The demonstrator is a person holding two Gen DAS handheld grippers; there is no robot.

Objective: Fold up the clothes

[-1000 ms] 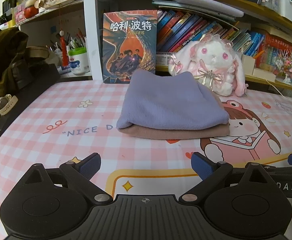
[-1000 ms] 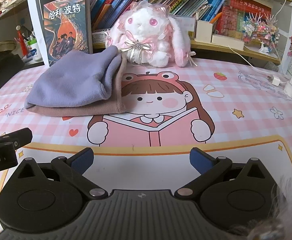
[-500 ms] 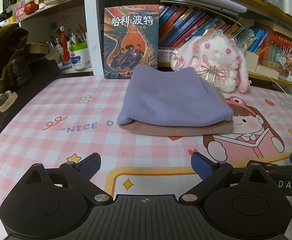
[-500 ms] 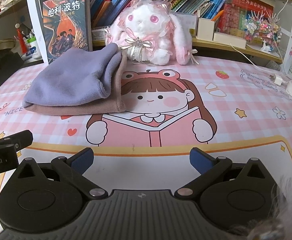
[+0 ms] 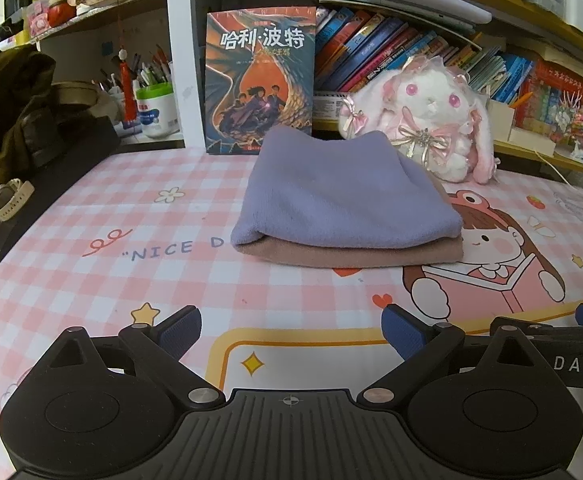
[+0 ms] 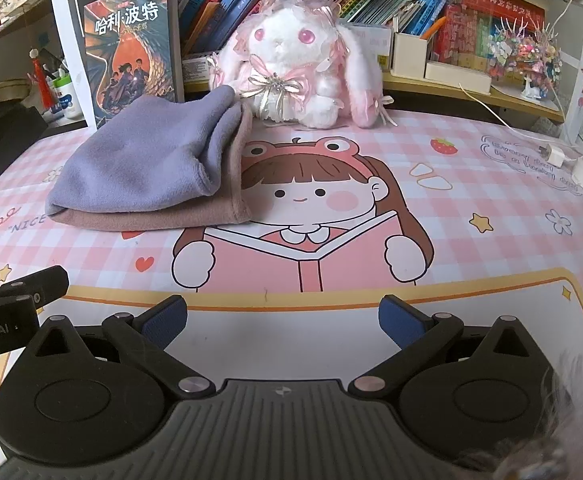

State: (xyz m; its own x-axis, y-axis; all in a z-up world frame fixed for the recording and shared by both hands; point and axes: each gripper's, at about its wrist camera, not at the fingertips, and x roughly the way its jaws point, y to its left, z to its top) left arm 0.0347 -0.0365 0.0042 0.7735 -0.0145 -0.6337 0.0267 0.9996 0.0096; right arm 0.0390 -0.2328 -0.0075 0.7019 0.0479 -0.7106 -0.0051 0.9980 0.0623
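A folded lilac cloth lies on top of a folded dusty-pink cloth, stacked on the pink checked desk mat. In the right wrist view the lilac cloth and the pink cloth sit at the left. My left gripper is open and holds nothing, low over the mat's front, well short of the stack. My right gripper is open too, with nothing between its fingers, to the right of the stack. Part of the left gripper's body shows at the right wrist view's left edge.
Behind the stack stand an upright book, a white plush rabbit and shelves of books. Dark clothing and a watch lie at the left. A charger and cable rest at the right.
Both wrist views have shifted slightly, so the stack appears a little nearer and lower. The cloths have not moved. Both grippers stay open.
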